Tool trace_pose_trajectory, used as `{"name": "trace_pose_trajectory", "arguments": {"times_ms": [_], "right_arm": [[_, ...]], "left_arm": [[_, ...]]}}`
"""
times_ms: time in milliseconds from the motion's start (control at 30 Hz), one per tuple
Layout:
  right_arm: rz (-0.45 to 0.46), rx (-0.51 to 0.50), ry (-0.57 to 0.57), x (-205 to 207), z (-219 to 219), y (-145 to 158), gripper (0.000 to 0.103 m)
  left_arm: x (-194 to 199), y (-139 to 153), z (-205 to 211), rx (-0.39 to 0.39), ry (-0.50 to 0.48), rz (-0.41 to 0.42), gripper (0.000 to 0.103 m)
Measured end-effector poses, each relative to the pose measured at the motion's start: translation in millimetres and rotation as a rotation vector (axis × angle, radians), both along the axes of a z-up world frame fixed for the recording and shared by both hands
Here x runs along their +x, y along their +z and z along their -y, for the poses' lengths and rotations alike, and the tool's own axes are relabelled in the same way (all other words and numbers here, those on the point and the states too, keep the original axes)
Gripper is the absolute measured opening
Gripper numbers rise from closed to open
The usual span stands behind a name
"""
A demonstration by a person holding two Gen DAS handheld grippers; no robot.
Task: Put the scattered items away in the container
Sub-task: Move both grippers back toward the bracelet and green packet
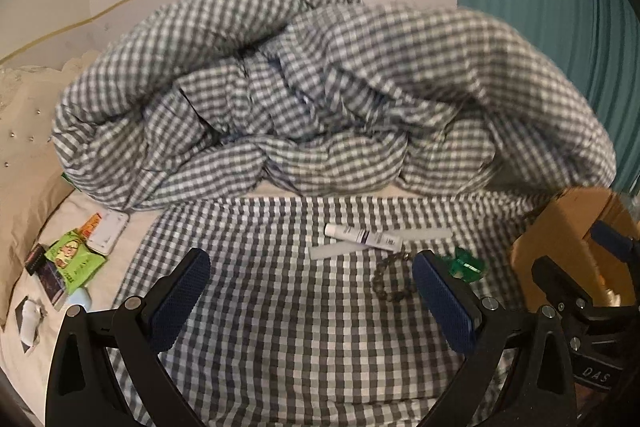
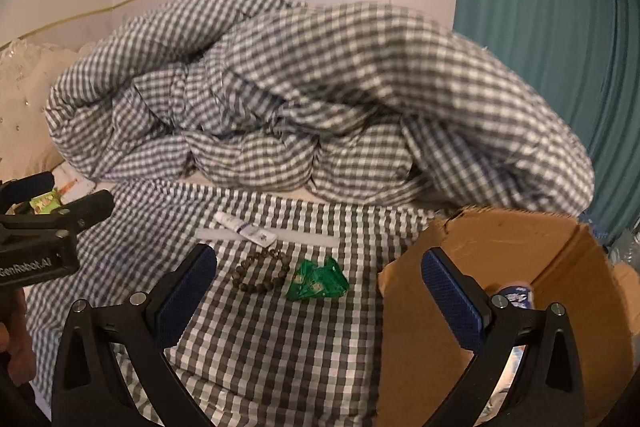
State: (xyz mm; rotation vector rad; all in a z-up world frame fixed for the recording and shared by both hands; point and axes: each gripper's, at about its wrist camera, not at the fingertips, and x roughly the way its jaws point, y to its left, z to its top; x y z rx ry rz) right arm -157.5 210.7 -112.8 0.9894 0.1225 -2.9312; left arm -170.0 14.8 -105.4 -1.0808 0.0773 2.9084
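Observation:
On the checked bedsheet lie a white tube (image 1: pixel 362 236) (image 2: pixel 245 230), a dark bead bracelet (image 1: pixel 390 277) (image 2: pixel 262 271) and a green crinkled packet (image 1: pixel 466 264) (image 2: pixel 316 281). A brown cardboard box (image 1: pixel 568 247) (image 2: pixel 500 259) stands at the right with items inside. My left gripper (image 1: pixel 310 301) is open and empty above the sheet, left of the bracelet. My right gripper (image 2: pixel 320 301) is open and empty, its right finger over the box's edge, the packet between the fingers ahead.
A bunched checked duvet (image 1: pixel 300 99) (image 2: pixel 300 99) fills the back of the bed. At the far left lie a green pouch (image 1: pixel 74 259), a white flat case (image 1: pixel 109 231), small dark boxes (image 1: pixel 46 273) and torn paper (image 1: pixel 30 319) beside a cream pillow (image 1: pixel 24 163). A teal curtain (image 2: pixel 560 47) hangs at right.

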Motion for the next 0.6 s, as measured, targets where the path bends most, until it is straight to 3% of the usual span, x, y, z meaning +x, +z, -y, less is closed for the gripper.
{"name": "trace_pose_trajectory", "arguments": {"times_ms": [600], "right_arm": [[0.131,0.035,0.031,-58,4,-84,0.103]], "left_arm": [[-109,-131,-37,0.028,-0.075,0.229,0.103]]}}
